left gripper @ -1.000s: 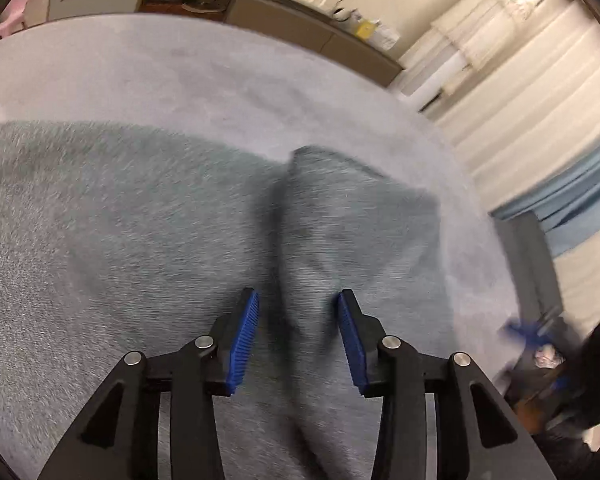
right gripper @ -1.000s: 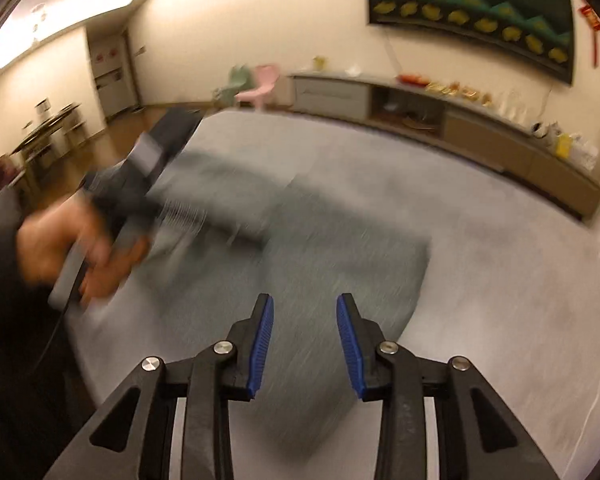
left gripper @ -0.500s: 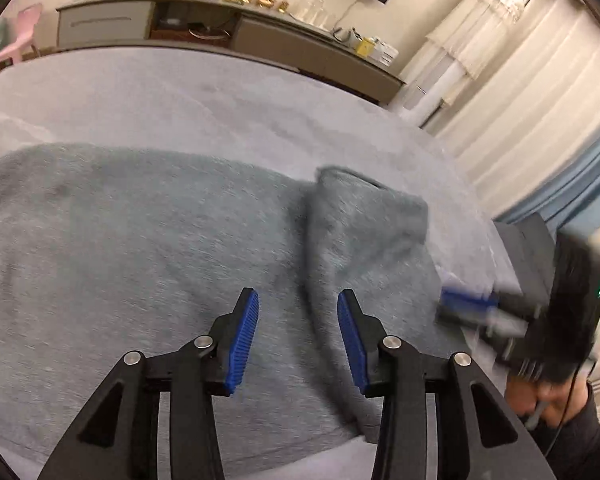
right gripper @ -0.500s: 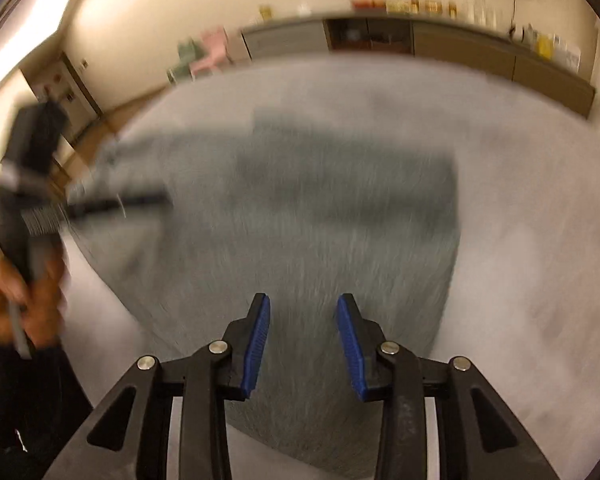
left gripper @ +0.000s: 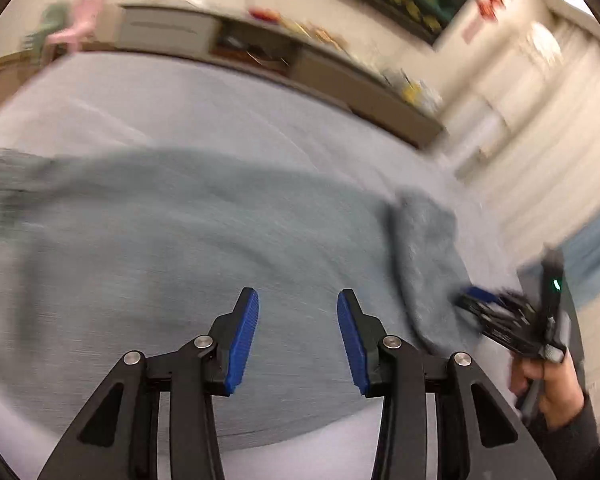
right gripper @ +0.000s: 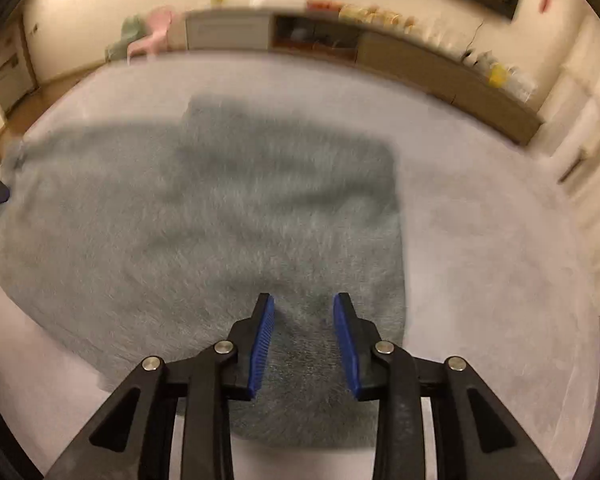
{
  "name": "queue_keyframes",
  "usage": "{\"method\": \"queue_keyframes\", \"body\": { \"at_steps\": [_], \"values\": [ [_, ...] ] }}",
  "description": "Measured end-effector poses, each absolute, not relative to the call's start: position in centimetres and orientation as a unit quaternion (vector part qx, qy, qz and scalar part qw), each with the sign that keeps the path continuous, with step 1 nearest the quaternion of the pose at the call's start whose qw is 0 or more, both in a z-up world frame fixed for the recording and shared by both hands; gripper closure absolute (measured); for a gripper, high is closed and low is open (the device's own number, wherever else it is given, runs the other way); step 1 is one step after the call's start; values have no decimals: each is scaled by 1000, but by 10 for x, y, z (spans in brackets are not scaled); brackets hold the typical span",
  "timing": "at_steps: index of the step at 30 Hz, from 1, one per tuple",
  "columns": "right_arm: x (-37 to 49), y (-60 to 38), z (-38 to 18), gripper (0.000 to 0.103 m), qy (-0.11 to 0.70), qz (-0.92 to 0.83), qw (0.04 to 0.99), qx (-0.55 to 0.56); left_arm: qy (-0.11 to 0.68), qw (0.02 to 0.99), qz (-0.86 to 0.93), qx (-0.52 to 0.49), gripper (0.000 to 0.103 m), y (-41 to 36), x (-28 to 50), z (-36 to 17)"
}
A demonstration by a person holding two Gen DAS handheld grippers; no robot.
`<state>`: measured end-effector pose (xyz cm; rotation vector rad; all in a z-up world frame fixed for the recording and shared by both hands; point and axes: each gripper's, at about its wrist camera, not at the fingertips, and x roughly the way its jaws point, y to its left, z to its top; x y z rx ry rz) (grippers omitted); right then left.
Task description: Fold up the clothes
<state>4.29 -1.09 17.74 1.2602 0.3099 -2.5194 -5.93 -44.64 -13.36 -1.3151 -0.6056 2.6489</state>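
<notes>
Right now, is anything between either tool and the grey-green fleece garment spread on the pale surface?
Nothing visible. Both the left tool and right tool hang open directly over the grey-green fleece garment, with only cloth between their fingers.

Garment [right gripper: 220,220] flat on carpet [right gripper: 480,220], cabinet [right gripper: 420,56] behind

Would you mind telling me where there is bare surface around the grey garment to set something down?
In the right wrist view, the pale surface is bare to the right of the grey garment, toward the long cabinet, and beyond it. A narrow strip lies near its front edge. The garment fills the middle, with the left gripper and right gripper open above it.
</notes>
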Motion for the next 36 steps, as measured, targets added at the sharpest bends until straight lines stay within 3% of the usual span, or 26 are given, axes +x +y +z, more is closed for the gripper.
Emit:
{"method": "queue_keyframes", "body": {
  "at_steps": [3,6,11,17,19,20,24,28,30,36],
  "values": [
    [70,-37,153,68,147,-846,204,470,-236,-54,883,-402,48,-526,-26,-127],
    [69,-39,131,63,119,-857,208,456,-273,-158,871,-375,46,-597,8,-130],
    [54,-48,99,63,124,-855,198,464,-371,-171,827,-386,44,-635,27,-170],
    [41,-59,58,63,123,-847,193,480,-443,-150,814,-344,31,-626,25,-176],
    [41,-66,47,63,134,-847,189,479,-445,-150,818,-331,42,-624,24,-176],
    [42,-69,40,63,141,-848,190,475,-441,-152,822,-327,78,-625,25,-178],
    [38,-64,14,63,117,-849,201,474,-341,-136,881,-299,84,-604,10,-143],
    [33,-47,-9,63,77,-848,211,480,-72,-27,953,-292,85,-463,-17,-93],
    [37,-51,-21,63,87,-848,208,480,26,56,950,-305,85,-378,-16,-98],
    [28,-53,-28,60,96,-849,187,485,131,134,915,-358,74,-290,-12,-131]
  ]
}}
